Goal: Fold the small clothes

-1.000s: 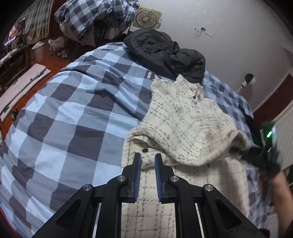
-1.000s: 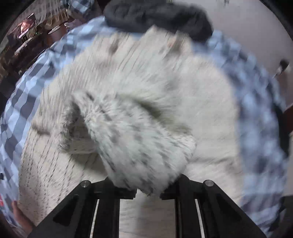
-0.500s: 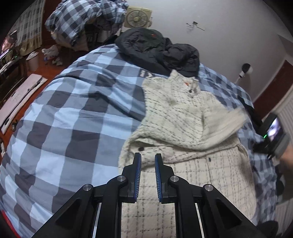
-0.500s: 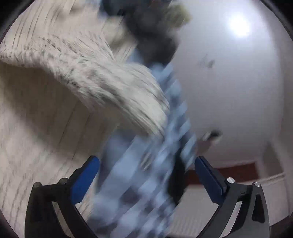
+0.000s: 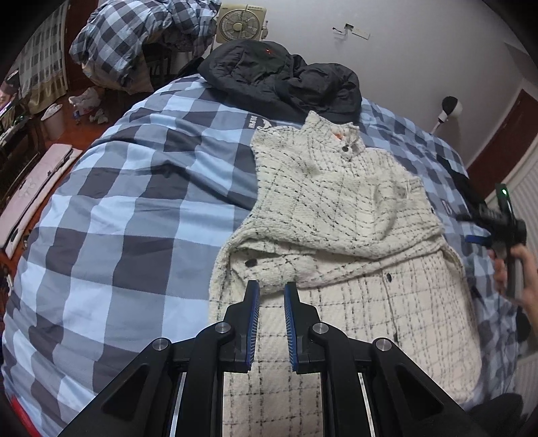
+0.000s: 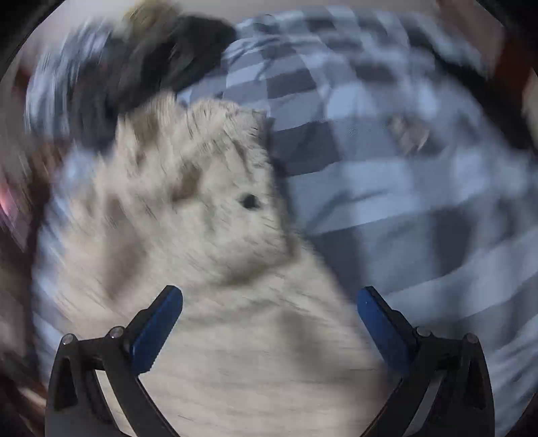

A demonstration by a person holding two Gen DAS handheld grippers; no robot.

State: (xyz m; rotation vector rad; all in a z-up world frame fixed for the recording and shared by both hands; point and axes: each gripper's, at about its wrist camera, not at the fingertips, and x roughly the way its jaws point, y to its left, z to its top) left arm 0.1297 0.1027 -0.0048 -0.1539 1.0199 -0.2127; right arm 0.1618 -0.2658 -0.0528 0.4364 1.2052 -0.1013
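While the left wrist camera looked down along its own fingers, the left gripper (image 5: 271,295) hung over the near part of a cream woollen cardigan with thin black check lines and dark buttons (image 5: 339,242), its blue-padded jaws drawn close together with only a narrow slit between them and nothing caught in it. The cardigan lay flat on the right half of a bed under a blue, grey and white checked duvet cover (image 5: 134,208), collar at the far end, both sleeves folded across the chest and the lower front panel spread toward the camera. A crumpled black padded jacket (image 5: 285,80) sat on the bed just beyond the collar, a beige box fan (image 5: 240,22) stood against the white wall behind it, and a heap of checked bedding (image 5: 134,37) was piled at the far left. At the right edge a hand (image 5: 517,269) held the right gripper (image 5: 477,230) off the cardigan's right side, over the duvet. In the right wrist view, badly blurred, the right gripper (image 6: 269,302) showed its jaws spread wide, having just been opening, with no cloth pinched between them; the cardigan (image 6: 188,235) lay below to the left and the checked duvet cover (image 6: 403,188) filled the right.
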